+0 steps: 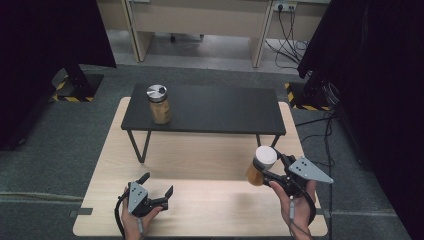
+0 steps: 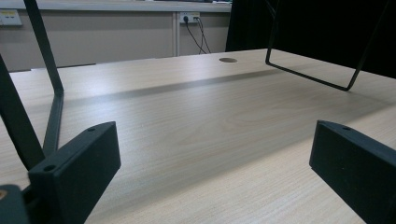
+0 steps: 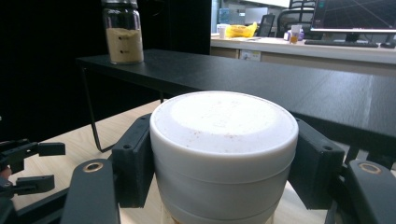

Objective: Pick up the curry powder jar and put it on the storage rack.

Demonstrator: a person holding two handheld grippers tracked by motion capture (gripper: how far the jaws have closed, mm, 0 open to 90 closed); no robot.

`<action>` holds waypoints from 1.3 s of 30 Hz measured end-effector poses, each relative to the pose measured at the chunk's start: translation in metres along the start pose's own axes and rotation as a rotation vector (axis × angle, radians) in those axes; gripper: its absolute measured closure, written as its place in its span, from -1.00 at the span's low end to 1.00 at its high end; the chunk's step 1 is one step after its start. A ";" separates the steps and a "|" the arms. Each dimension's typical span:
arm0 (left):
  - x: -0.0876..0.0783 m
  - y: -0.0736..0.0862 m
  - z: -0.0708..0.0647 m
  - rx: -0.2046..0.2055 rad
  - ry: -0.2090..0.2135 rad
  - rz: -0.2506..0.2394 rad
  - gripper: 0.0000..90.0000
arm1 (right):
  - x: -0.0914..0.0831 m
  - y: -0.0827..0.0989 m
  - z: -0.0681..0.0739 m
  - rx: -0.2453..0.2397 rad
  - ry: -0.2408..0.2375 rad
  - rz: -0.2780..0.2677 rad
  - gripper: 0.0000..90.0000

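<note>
Right now the right gripper [image 1: 263, 169] is clamped on a white-lidded jar [image 1: 260, 165] of amber stuff, jaws pressing both sides just under the lid. Jar is off the wooden table [image 1: 200, 210], held in the air near that gripper's side of it, tilted slightly toward the black shelf [image 1: 220, 107]. In the right gripper view the lid [image 3: 224, 122] sits square between the two black pads. Shelf stands just beyond the held jar. A second jar, with a metal lid [image 1: 159, 104], stands upright on the shelf's far-left end, well apart from the right gripper. Left gripper [image 1: 159, 186] is low over the table, jaws spread wide apart with bare wood between them.
</note>
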State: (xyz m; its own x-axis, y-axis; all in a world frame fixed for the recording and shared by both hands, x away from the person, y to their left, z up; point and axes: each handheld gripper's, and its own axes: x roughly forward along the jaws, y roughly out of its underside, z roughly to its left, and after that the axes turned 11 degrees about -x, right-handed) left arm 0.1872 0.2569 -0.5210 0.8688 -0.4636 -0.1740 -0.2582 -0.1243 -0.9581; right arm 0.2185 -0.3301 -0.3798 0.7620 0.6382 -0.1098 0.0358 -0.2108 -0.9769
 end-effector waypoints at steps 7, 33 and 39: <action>0.000 0.000 0.000 -0.006 -0.002 -0.001 -0.97 | 0.000 -0.007 0.000 0.002 -0.003 0.010 -0.24; 0.000 0.000 0.000 -0.003 -0.003 0.000 -0.97 | 0.027 -0.091 -0.048 -0.051 0.000 -0.028 -0.24; 0.000 0.000 0.000 -0.002 -0.002 -0.001 -0.97 | 0.049 -0.112 -0.062 -0.055 0.023 -0.044 -0.24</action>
State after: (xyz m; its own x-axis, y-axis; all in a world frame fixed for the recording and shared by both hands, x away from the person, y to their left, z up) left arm 0.1872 0.2568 -0.5211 0.8698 -0.4617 -0.1738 -0.2586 -0.1267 -0.9576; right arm 0.2920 -0.3216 -0.2647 0.7734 0.6309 -0.0622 0.1043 -0.2234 -0.9691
